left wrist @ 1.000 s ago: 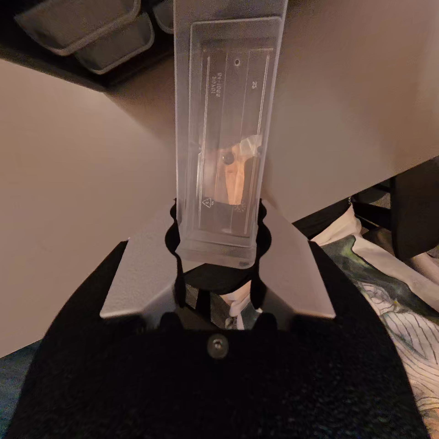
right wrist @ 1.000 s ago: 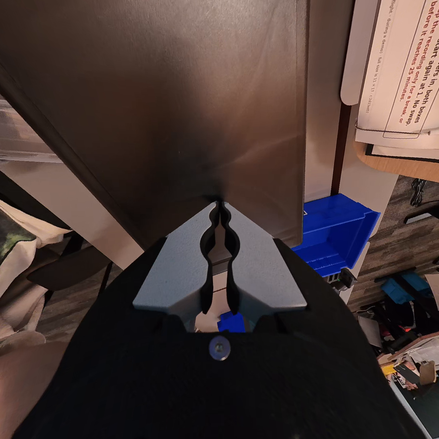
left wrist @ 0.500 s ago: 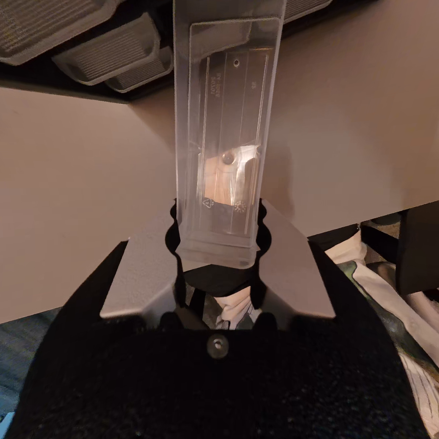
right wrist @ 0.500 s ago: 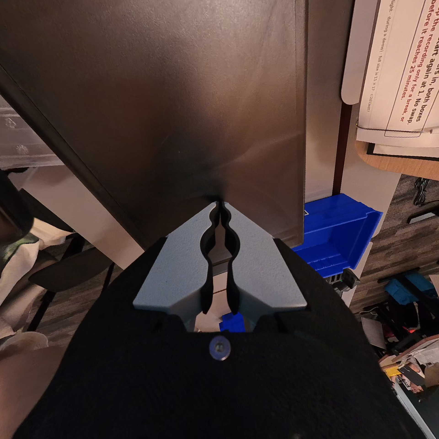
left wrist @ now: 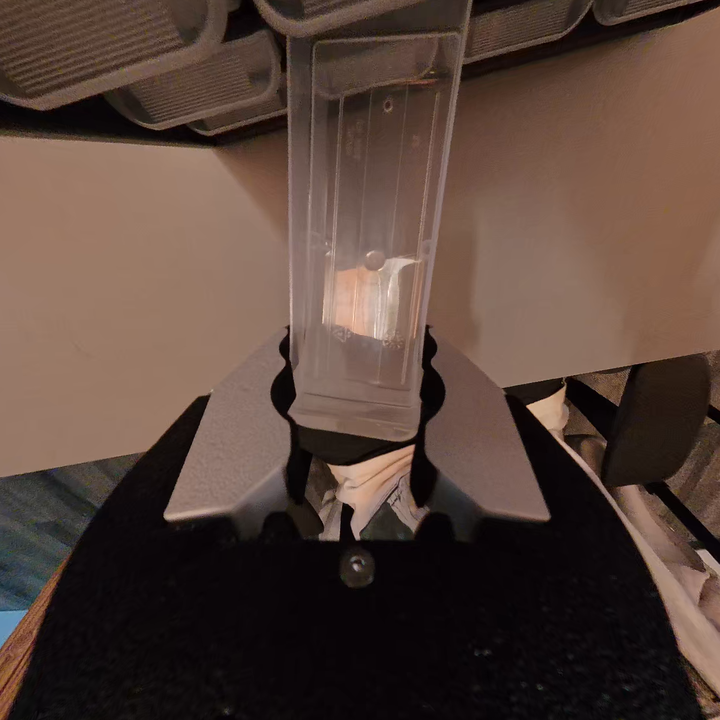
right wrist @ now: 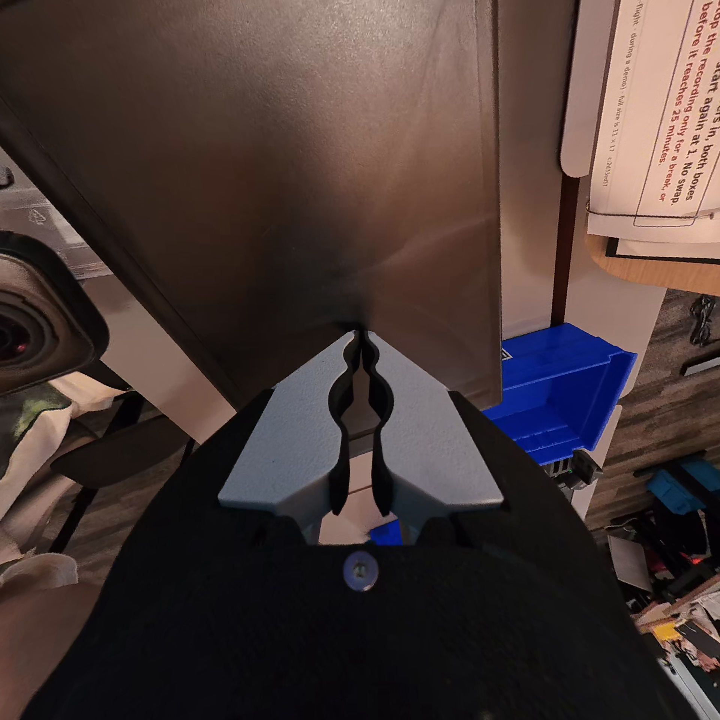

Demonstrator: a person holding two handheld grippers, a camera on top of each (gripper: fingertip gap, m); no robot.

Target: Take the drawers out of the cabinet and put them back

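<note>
My left gripper [left wrist: 358, 350] is shut on the near end of a long clear plastic drawer [left wrist: 374, 175]. The drawer points away from me toward the cabinet's grey ribbed drawer fronts [left wrist: 175, 78], and its far end overlaps them. A small tan piece [left wrist: 362, 300] lies inside it. My right gripper [right wrist: 360, 335] is shut, with its tips against the cabinet's dark side panel [right wrist: 272, 156]. In the right wrist view the clear drawer [right wrist: 35, 218] and the left gripper's camera [right wrist: 23, 311] show at the left edge.
The beige table [left wrist: 136, 292] lies under the drawer. A black chair armrest [left wrist: 654, 417] and a person's white and green clothing [left wrist: 389, 479] sit below its edge. A blue bin [right wrist: 553, 389] stands behind the cabinet, papers [right wrist: 654, 117] hang at the right, and clutter [right wrist: 662, 584] lies low right.
My left gripper has carried the clear drawer closer to the cabinet, whose drawer fronts now fill the top. The left gripper's camera has come into the right wrist view. The right gripper stays put.
</note>
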